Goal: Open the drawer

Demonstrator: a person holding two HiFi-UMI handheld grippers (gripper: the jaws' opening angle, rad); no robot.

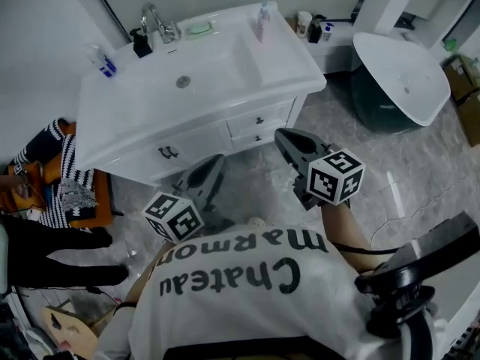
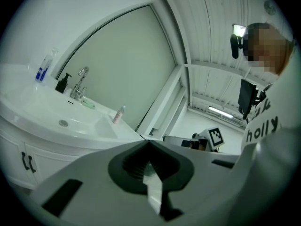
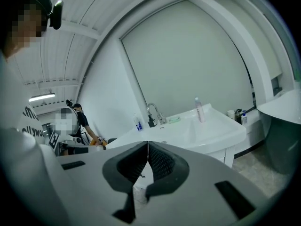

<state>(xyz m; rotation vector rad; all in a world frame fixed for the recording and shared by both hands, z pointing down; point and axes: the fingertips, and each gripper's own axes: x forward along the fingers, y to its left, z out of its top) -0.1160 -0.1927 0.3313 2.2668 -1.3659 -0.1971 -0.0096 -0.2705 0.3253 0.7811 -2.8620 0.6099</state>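
Grey stone floor (image 1: 360,145) lies under a white sink cabinet (image 1: 202,139) by a pale wall. Along the back edge of its white top (image 1: 225,70) stand a black pump bottle (image 1: 141,43), a shiny tap (image 1: 154,21) and a green soap dish (image 1: 199,28). A pink bottle (image 1: 263,17) stands at the back right corner. A small tube with a blue end (image 1: 103,60) is at the left edge.

The drawer (image 1: 259,118) is on the cabinet front, at the right end just under the top. It is pushed in and has a dark handle. A second drawer (image 1: 257,138) sits right below it, and a door (image 1: 169,153) is to its left.

I hold my left gripper (image 1: 216,162) and right gripper (image 1: 283,136) in front of the cabinet, apart from it. Both have their jaws closed tip to tip and hold nothing. The right one is nearer the drawer.

Right of the cabinet is another white basin (image 1: 401,73). At the left, a person's dark sleeve (image 1: 52,253) is near an orange seat (image 1: 90,216) with a striped cloth (image 1: 64,171).
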